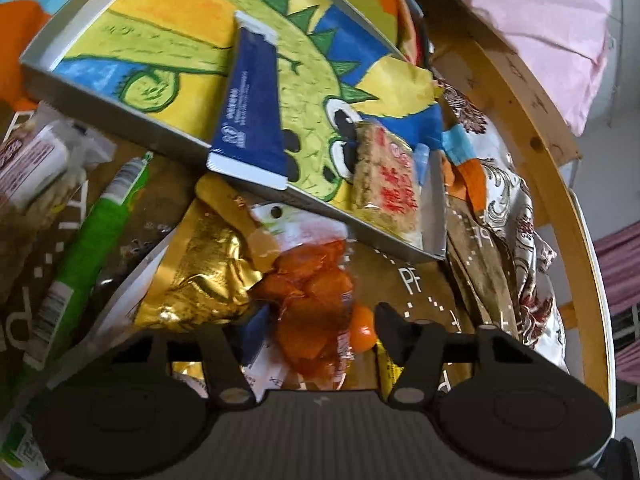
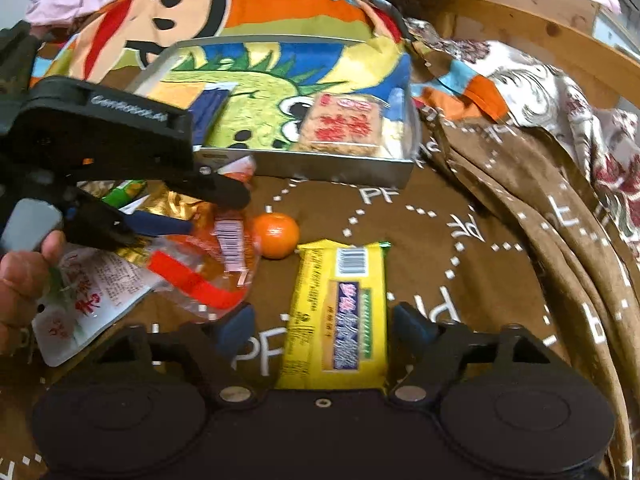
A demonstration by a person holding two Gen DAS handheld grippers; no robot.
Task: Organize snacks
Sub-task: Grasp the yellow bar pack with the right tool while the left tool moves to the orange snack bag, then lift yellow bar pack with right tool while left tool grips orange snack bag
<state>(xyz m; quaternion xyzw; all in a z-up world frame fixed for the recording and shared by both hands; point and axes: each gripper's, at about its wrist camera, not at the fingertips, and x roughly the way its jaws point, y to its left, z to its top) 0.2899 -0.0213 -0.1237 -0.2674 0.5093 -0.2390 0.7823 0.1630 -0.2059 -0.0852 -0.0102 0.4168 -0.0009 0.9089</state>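
A grey tray (image 1: 100,92) with a dinosaur picture on its floor lies on the brown cloth; it also shows in the right wrist view (image 2: 320,166). In it lie a dark blue packet (image 1: 250,108) and a clear-wrapped biscuit pack (image 1: 386,176), the pack also seen from the right wrist (image 2: 340,126). My left gripper (image 1: 316,332) is open around a clear bag of orange snacks (image 1: 308,300), which also shows in the right wrist view (image 2: 208,272). My right gripper (image 2: 322,328) is open around a yellow snack packet (image 2: 336,316).
A small orange (image 2: 277,235) lies between the bag and the yellow packet. A gold foil bag (image 1: 200,268), a green tube packet (image 1: 92,248) and a white packet (image 1: 28,168) lie left of the tray. A wooden rail (image 1: 532,128) runs along the right.
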